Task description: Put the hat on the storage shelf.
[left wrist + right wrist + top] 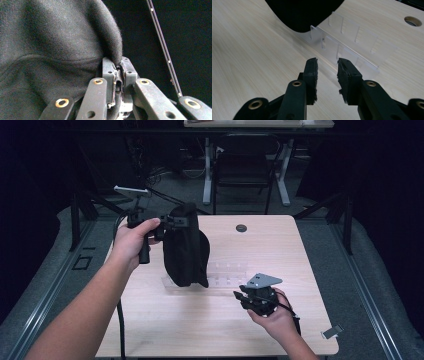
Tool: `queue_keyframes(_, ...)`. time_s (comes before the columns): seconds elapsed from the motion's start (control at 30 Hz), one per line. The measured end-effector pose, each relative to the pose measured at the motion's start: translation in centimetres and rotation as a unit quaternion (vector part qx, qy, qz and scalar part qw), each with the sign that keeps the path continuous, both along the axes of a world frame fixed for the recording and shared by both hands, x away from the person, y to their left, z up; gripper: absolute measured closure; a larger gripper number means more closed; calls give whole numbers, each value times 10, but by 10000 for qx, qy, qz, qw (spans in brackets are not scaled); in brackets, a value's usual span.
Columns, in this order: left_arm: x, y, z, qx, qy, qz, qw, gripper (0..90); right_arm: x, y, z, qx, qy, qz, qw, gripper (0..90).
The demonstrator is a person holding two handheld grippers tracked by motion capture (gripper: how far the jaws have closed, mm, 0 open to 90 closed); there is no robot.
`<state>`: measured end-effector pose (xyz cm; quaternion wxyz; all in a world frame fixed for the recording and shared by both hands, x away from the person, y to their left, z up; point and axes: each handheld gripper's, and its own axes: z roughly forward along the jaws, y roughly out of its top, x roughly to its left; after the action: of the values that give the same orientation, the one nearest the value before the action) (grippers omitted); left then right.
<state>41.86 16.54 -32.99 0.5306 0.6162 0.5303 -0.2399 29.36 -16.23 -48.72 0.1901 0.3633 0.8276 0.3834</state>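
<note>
The left hand-held gripper (pixel 172 222) is up in the air over the back left part of the tabletop (pixel 280 255). Its two jaws are squeezed tight on the top edge of a black cloth (pixel 185 247). In the left gripper view you can see the fuzzy black cloth (pixel 50 50) pinched between the jaws. The cloth hangs straight down from the jaws like a soft bag. Its bottom end reaches down to the left end of a clear plastic tray (pixel 227 275) with little walls inside.

The right hand-held gripper (pixel 245 296) is low, near the front right of the tabletop, just beside the tray. Its jaws are a little way apart and hold nothing. In the right gripper view, the gripper (pixel 327 71) points at the clear tray (pixel 352 42), and the bottom of the black cloth (pixel 304 12) shows at the far end of the tray.

A small round hole (pixel 241 228) sits near the back edge of the tabletop.
</note>
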Motion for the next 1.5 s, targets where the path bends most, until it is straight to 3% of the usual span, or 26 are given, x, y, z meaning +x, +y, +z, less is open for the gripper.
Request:
queue_keyframes(0.43,0,-1,0,6,-16,-13,10000,847,12,38,10,44,1,401,9992,724)
queue_keyframes(0.8,0,-4,1,15,-17,-22,10000,846,13,66,22,63,-94,717,9974,740)
queue_keyframes(1.07,0,-5,0,13,-21,-33,10000,847,14,81,26,88,-125,848,9963,753)
queue_keyframes(1.5,1,-8,0,-3,-28,-57,10000,846,16,92,29,-160,-278,860,9958,792)
